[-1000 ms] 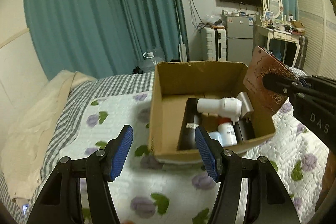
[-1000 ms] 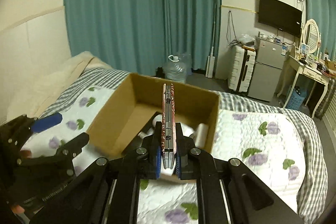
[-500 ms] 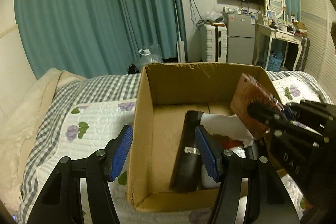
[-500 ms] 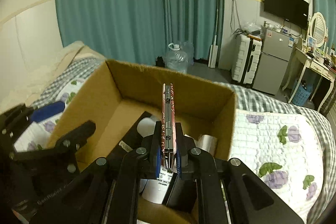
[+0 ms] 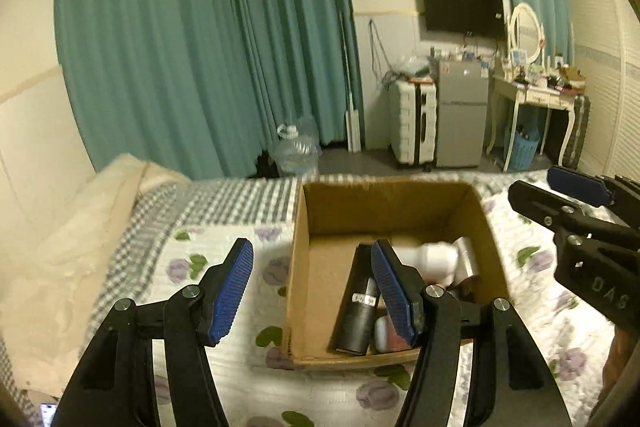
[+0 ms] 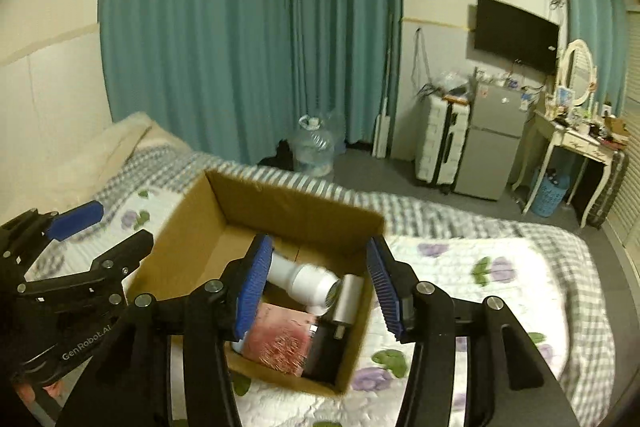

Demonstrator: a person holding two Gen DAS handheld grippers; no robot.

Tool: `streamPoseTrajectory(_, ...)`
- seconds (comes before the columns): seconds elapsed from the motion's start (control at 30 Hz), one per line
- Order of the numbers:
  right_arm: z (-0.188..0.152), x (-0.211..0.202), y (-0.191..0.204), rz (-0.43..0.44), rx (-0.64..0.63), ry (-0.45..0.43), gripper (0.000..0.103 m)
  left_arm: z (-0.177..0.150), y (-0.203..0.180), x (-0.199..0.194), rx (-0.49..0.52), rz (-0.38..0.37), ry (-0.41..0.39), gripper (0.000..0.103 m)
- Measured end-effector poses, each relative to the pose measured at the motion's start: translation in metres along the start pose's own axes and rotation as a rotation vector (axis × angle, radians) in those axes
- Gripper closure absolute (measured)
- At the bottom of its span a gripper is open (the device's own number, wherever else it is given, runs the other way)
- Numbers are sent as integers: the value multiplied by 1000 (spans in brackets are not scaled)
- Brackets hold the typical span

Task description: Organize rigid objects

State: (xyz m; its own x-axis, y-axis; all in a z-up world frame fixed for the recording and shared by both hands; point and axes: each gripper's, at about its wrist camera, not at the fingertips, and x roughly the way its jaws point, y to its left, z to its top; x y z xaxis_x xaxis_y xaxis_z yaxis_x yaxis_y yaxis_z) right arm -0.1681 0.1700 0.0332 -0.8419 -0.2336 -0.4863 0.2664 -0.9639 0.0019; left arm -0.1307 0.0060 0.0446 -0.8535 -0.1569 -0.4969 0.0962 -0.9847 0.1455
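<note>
An open cardboard box (image 5: 384, 211) stands on the flowered quilt (image 5: 224, 267). In it lie a black oblong box (image 5: 356, 311), a white bottle (image 5: 424, 259) and a silver cylinder (image 5: 466, 261). My left gripper (image 5: 312, 247) hangs open and empty over the box's near left corner. The right wrist view shows a reddish patterned flat case (image 6: 280, 341) lying loose in the box (image 6: 296, 219), beside the white bottle (image 6: 304, 275). Above it, my right gripper (image 6: 317, 243) has its jaws opening, with nothing between the pads. In the left wrist view the right gripper (image 5: 572, 195) is at the right edge.
A beige blanket (image 5: 80, 227) lies along the bed's left side. Past the bed's far edge are a water jug (image 5: 298, 155), a white suitcase (image 5: 414, 123), a small fridge (image 5: 460, 115) and a dressing table (image 5: 536, 95). Teal curtains cover the back wall.
My right gripper, shut on the reddish case while moving over the box, has let go; the case now lies inside. Both grippers have drawn up and back from the box.
</note>
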Motion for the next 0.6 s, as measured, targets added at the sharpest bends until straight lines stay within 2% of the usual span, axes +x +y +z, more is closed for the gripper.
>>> streamPoseTrajectory(0.17, 13, -61, 3, -49, -25, -59, 40, 14, 9, -50, -20, -38, -76, 38)
streamPoseTrajectory(0.27, 13, -96, 4, -71, -9, -88, 27, 17, 10, -72, -4, -45, -111, 38)
streamPoseTrajectory(0.33, 10, -114, 6, -90, -5, -110, 13, 16, 10, -86, 12, -54, -133, 33)
streamPoseTrajectory(0.5, -3, -138, 14, -129, 12, -143, 1, 4, 11, -102, 1, -83, -149, 33)
streamPoseTrajectory(0.6, -15, -138, 14, -116, 40, -137, 0, -4, 10, -102, 12, -72, -152, 33)
